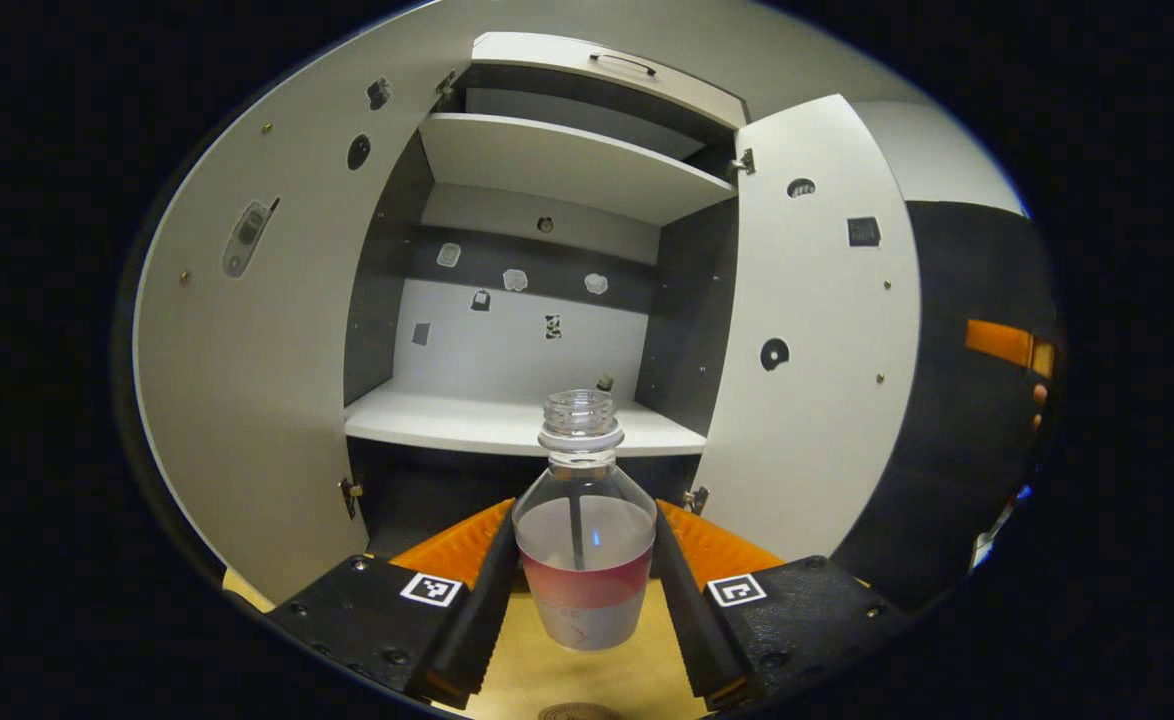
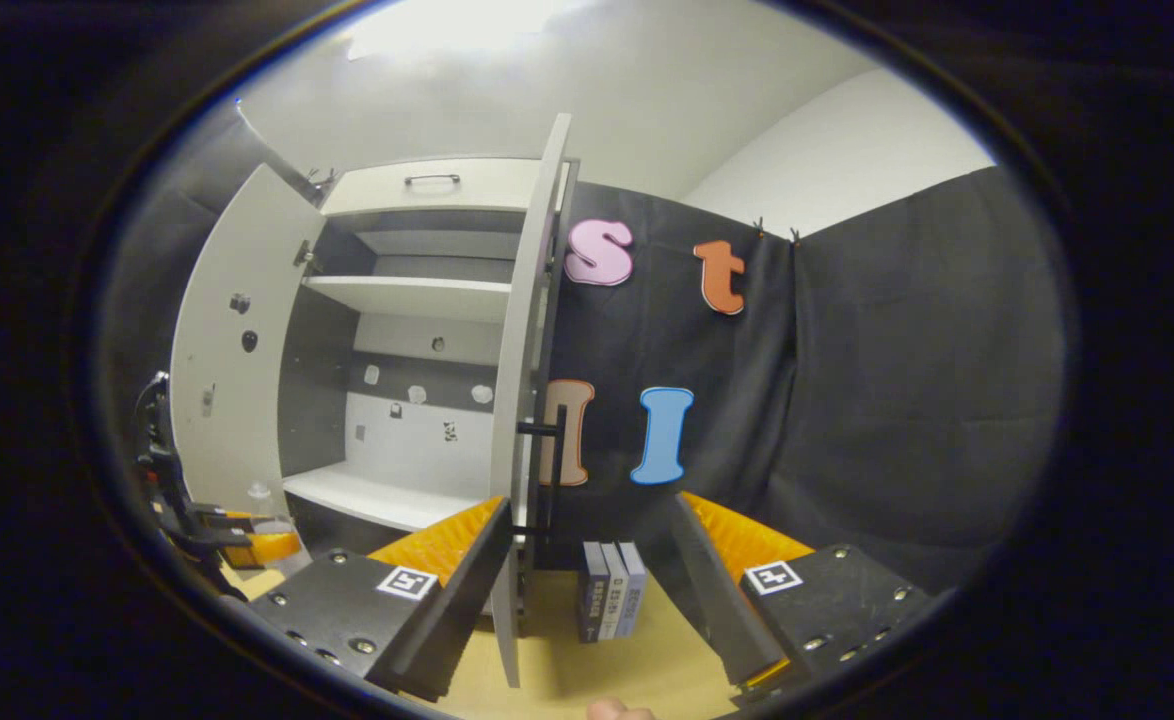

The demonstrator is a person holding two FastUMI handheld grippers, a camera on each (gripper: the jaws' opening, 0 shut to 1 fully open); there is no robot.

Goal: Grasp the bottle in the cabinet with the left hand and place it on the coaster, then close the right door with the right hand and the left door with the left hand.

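My left gripper [image 1: 585, 520] is shut on a clear, capless bottle [image 1: 584, 560] with a red band and some liquid inside. I hold it upright above the wooden tabletop [image 1: 517, 670], in front of the open cabinet [image 1: 547, 300]. The rim of a round coaster [image 1: 579, 712] peeks in at the bottom edge, just below the bottle. The cabinet's left door [image 1: 247, 400] and right door [image 1: 807, 350] both stand wide open. My right gripper [image 2: 592, 505] is open with nothing between its fingers. It faces the right door [image 2: 525, 400] edge-on, near its black handle [image 2: 547, 470].
Several books [image 2: 612, 590] stand on the table right of the cabinet. In the right gripper view the left gripper [image 2: 217, 545] with the bottle [image 2: 262, 500] sits at the far left. White shelves [image 1: 507, 425] span the cabinet. An orange part of the other gripper [image 1: 1007, 345] shows beyond the right door.
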